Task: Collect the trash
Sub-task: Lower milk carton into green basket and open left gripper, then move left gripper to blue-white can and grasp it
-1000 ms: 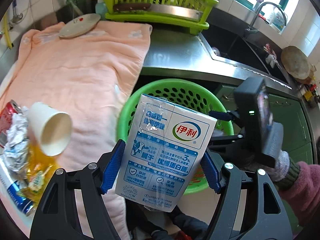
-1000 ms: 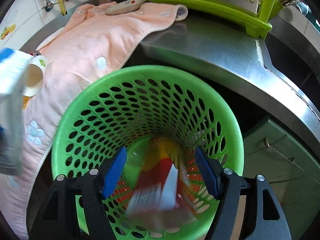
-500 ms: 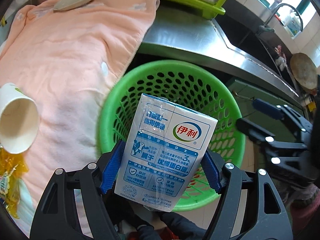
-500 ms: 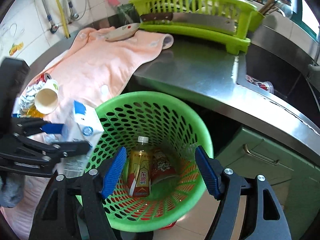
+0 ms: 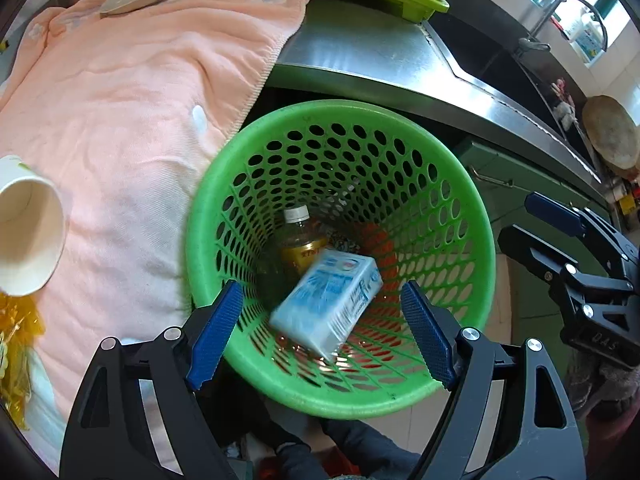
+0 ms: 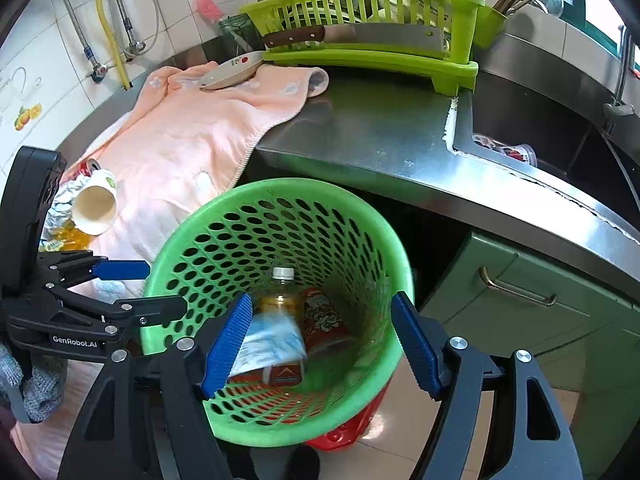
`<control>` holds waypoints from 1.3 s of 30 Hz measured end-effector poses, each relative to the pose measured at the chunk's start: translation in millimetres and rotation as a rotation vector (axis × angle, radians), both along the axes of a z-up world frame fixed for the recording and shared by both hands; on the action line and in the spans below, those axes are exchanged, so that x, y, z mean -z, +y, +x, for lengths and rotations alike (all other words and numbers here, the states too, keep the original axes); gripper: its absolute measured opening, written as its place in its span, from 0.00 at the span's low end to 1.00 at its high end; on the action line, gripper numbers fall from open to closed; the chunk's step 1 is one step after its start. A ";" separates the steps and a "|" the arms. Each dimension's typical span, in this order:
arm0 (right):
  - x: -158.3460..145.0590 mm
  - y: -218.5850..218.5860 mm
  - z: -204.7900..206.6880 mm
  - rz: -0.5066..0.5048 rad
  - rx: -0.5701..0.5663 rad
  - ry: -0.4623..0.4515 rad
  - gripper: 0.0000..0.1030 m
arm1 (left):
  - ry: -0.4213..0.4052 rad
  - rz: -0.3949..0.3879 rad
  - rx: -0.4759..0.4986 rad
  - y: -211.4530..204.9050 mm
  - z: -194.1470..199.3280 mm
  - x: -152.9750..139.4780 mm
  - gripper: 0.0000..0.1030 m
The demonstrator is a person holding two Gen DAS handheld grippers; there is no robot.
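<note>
**Green bin, blurred carton inside**

Green perforated plastic fills the gap between both pairs of fingers.

Left wrist view: far left of the fingers, a paper cup [image 5: 28, 226] lies on its side, cut off by the frame edge, on a pink towel [image 5: 132, 92] that drapes over the steel counter [image 5: 360, 56]. Below the cup a yellow wrapper [image 5: 16, 344] is only partly visible. The left gripper [image 5: 320, 332] stands wide open, holding nothing, its ribbed blue pads [image 5: 216, 334] over the near rim of the bin [image 5: 474, 216]. Between the fingers and beyond them, down inside the bin, the blue-and-white carton [image 5: 330, 304] is tilted and motion-blurred, its print unreadable; it hides most of a capped bottle [image 5: 298, 236] behind it. Well right of the fingers the other gripper shows side-on.

Right wrist view: left of the fingers the left gripper appears side-on by the bin rim, with crumpled foil [image 6: 66, 200] and a red can [image 6: 86, 166] half hidden behind the cup. The right gripper [image 6: 320, 346] is also spread open and empty. Between its fingers the carton is a pale smear partly behind the left pad, overlapping a red packet [image 6: 324, 316]. Beyond the fingers, a plate [image 6: 230, 70] sits on the towel beside a slatted lime rack [image 6: 372, 20] holding a cleaver [image 6: 360, 36]. Right of them lies the sink [image 6: 532, 128].
</note>
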State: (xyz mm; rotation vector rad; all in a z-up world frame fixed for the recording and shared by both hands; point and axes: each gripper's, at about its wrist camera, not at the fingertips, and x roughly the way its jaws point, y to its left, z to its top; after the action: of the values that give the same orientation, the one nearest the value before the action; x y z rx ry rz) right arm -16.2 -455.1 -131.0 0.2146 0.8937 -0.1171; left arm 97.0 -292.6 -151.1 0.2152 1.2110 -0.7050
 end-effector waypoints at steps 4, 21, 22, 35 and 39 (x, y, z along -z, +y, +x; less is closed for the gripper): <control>-5.3 4.6 -2.8 0.001 0.010 -0.012 0.69 | -0.031 -0.019 -0.008 18.8 -8.5 -16.5 0.78; -29.8 76.6 14.8 0.025 -0.125 -0.058 0.70 | -0.231 -0.031 -0.313 167.9 -10.8 -97.2 0.78; -31.5 83.2 16.8 0.022 -0.142 -0.060 0.70 | -0.248 -0.026 -0.343 179.5 -9.4 -101.6 0.78; -47.0 164.9 34.8 0.032 -0.297 -0.085 0.70 | -0.204 -0.024 -0.658 312.1 35.3 -92.9 0.82; -45.6 185.2 36.8 0.031 -0.329 -0.075 0.70 | -0.180 -0.035 -0.654 313.3 45.7 -80.9 0.82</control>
State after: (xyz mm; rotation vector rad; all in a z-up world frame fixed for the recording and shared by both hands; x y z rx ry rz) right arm 20.6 -269.9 -85.4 0.0979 0.8452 0.2093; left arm 142.7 20.8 -70.1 -0.1457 1.0114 -0.1307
